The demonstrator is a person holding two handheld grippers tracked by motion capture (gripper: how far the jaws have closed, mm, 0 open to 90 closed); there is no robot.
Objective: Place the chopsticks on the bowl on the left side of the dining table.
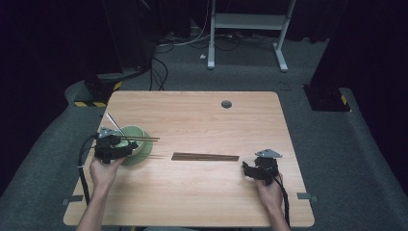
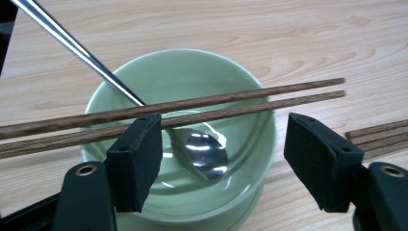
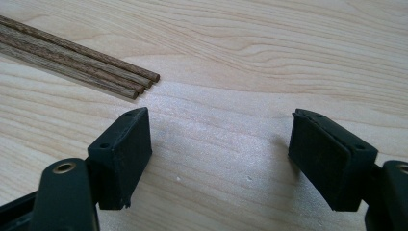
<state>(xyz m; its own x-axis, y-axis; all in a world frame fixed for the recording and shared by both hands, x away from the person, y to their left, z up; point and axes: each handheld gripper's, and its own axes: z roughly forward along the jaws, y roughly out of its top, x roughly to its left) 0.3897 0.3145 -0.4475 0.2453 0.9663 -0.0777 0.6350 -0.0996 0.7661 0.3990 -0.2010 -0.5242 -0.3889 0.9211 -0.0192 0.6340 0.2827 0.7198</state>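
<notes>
I am holding the left gripper [image 2: 219, 159] over the green bowl [image 2: 250, 144] with its jaws spread wide and gripping nothing. Two chopsticks [image 2: 269, 98] are lying across the bowl's rim, and a spoon [image 2: 202, 154] is resting inside with its handle leaning out over the far rim. The pair looks just placed, so the step in hand is probably a clean withdrawal — I am judging that lifting straight back, without grazing the sticks, matters most, since they could roll off the rim. The right gripper [image 3: 216, 159] is hovering with jaws apart and empty over bare table [image 3: 250, 57], near the end of the remaining chopstick bundle [image 3: 86, 72] at mid-table. How many sticks the bundle holds is hard to count, and the bowl's near rim is cut off behind the left jaws.
</notes>
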